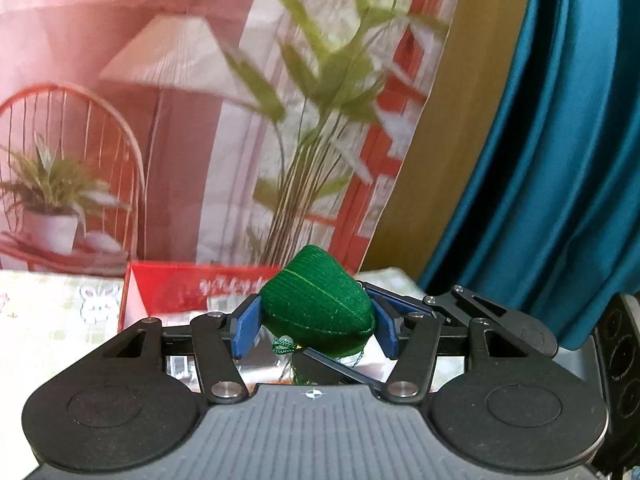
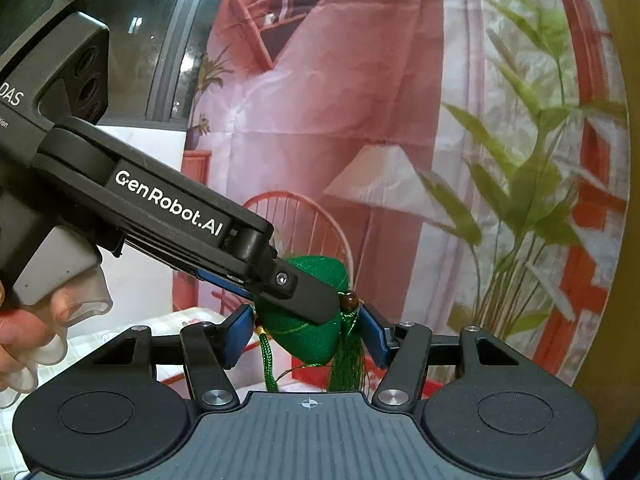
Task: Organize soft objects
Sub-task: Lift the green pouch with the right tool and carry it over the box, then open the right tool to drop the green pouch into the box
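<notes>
A green stuffed pouch [image 1: 316, 300], cone-shaped with a green tassel and a brown bead [image 2: 352, 301], hangs in the air above the table. My left gripper [image 1: 318, 328] is shut on it, with both blue pads pressed into its sides. In the right wrist view my right gripper [image 2: 308, 336] is also shut on the pouch [image 2: 304, 336]: one pad meets the fabric, the other the tassel and bead. The left gripper [image 2: 296, 300] reaches in from the left, one black finger lying across the pouch. The right gripper's black fingers [image 1: 336, 368] show under and to the right of the pouch.
A red box [image 1: 180, 284] stands on a pale rabbit-print tablecloth [image 1: 60, 312] below and behind the pouch. A printed backdrop [image 1: 180, 120] with a lamp, chair and plants fills the back, a teal curtain [image 1: 560, 160] hangs at right. A hand in a clear glove [image 2: 40, 340] holds the left gripper.
</notes>
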Available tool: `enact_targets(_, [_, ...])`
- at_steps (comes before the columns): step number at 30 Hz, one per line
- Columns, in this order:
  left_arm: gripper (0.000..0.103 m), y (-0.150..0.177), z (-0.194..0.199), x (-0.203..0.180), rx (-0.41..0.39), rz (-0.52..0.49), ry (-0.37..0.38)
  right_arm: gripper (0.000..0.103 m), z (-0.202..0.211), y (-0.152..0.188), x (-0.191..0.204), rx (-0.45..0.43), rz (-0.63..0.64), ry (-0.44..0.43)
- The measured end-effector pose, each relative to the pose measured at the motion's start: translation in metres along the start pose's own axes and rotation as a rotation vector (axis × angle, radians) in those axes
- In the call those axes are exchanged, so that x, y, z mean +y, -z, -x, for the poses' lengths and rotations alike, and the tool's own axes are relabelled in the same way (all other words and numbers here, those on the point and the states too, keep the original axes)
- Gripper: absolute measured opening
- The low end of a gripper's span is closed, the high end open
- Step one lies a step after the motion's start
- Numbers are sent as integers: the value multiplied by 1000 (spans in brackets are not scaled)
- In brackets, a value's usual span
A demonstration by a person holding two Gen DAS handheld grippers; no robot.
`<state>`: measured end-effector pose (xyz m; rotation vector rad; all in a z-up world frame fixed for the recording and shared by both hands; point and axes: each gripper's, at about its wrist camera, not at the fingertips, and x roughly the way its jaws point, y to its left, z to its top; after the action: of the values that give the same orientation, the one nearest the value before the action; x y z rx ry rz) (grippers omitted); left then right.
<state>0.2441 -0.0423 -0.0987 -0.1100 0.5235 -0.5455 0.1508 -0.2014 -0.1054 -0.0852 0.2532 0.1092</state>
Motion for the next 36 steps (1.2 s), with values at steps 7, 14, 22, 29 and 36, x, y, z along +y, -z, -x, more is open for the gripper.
enact_targets(7, [61, 22, -41, 19, 113, 72, 3, 55, -18, 46, -8, 89, -83, -18])
enact_targets(14, [61, 32, -59, 23, 173, 65, -39, 56, -25, 68, -16, 129, -135, -30])
enact_targets(22, [62, 43, -68, 46, 218, 115, -138, 62, -27, 79, -19, 177, -148, 1])
enact_targets(29, [69, 38, -63, 52, 212, 115, -187, 68, -21, 84, -28, 226, -200, 109])
enact_targets(36, [77, 30, -39, 55, 140, 104, -226, 82, -1, 81, -31, 201, -251, 155])
